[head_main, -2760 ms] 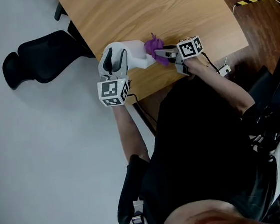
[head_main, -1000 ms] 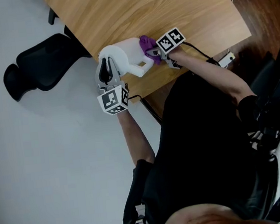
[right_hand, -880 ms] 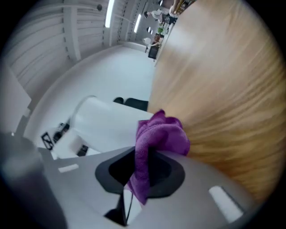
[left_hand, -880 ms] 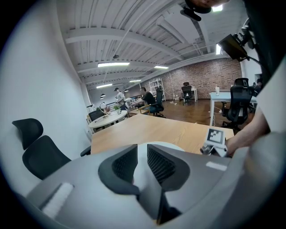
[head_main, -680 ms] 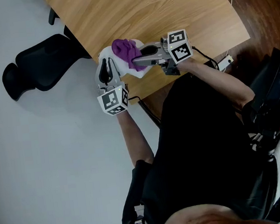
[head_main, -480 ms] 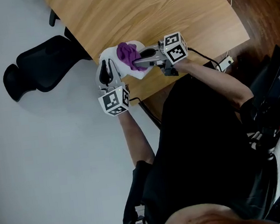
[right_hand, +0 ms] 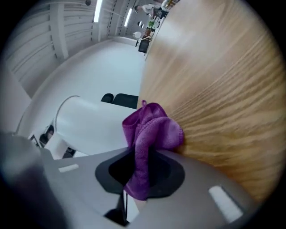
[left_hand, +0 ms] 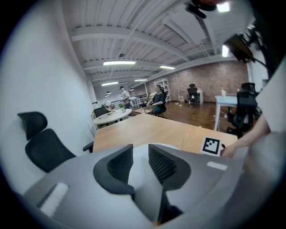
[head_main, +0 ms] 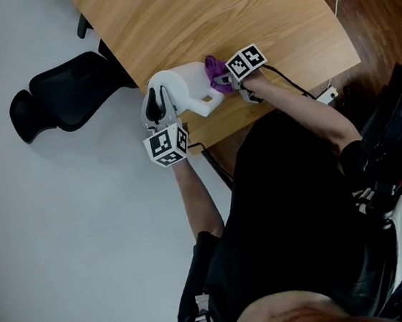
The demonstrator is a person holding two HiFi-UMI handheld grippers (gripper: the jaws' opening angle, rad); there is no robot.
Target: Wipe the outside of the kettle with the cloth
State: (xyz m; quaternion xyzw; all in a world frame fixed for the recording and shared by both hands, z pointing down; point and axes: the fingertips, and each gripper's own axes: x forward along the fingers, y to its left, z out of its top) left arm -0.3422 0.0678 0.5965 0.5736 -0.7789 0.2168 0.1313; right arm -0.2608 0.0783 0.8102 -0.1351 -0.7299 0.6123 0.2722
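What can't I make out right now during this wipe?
- Where the cloth meets the kettle: right gripper view, the bunched cloth covers it; head view, too small.
- Kettle's underside: head view, its own body hides it.
- Kettle's lower part: right gripper view, the right gripper covers it with its own body.

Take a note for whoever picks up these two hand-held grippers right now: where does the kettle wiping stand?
Left hand-held gripper: closed on the white kettle at its handle side. The jaws have just been opening a little, with the kettle between them.
Right hand-held gripper: shut on the purple cloth, which is bunched against the kettle's side, low by the wooden table.
Done: cloth gripped and on the kettle. How much is already wiped does not show.
Left: probably take the cloth round the rest of the outside while the other gripper steadies the kettle.
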